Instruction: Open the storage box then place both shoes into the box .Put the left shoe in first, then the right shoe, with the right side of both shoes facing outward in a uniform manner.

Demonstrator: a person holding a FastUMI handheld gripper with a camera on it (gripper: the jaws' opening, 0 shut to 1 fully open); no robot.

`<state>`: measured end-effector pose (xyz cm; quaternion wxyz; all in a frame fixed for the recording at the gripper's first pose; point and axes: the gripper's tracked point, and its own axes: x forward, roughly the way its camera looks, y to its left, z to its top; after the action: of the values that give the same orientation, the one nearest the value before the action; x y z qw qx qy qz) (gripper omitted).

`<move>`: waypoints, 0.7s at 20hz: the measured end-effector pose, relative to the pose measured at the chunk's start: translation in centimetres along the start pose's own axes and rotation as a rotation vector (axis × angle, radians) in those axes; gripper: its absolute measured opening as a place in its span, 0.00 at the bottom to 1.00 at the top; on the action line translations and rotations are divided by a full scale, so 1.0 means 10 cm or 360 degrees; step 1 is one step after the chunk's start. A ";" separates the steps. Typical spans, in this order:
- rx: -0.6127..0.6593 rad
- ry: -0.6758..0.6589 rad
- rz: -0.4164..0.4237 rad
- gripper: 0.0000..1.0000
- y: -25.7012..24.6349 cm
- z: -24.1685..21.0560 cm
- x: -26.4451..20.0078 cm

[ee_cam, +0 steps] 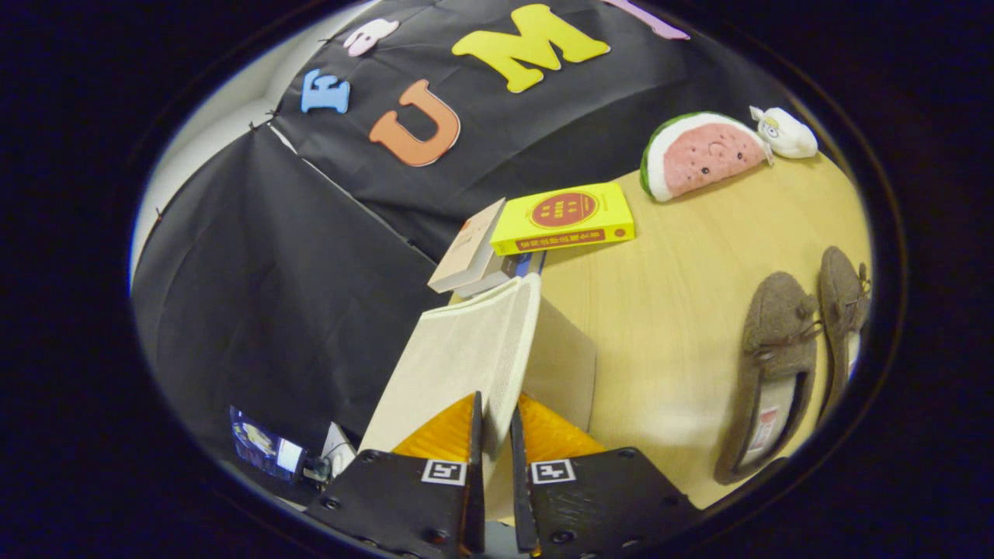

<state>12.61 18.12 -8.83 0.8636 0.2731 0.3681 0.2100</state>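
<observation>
The table holds the box, its lid tipped up and pinched in the gripper, fingers squeezed tight on its edge. Two shoes lie off to the right, pointing away.

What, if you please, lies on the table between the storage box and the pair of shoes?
In the gripper view, only bare table lies between the storage box, whose lid the hand-held gripper pinches, and the shoes.
</observation>
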 end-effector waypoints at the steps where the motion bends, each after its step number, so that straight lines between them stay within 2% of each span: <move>1: -0.0061 -0.0015 -0.0033 0.16 0.00 0.01 0.01; 2: -0.0080 -0.0017 -0.0046 0.16 0.04 0.00 -0.01; 3: -0.0089 -0.0018 -0.0060 0.11 0.08 0.02 -0.04; 6: -0.0133 -0.0036 -0.0055 0.11 0.24 0.09 -0.16; 14: -0.0253 -0.0126 0.0060 0.11 1.19 0.40 -0.48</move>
<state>10.62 23.22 3.38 0.8923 0.2187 0.3107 0.2437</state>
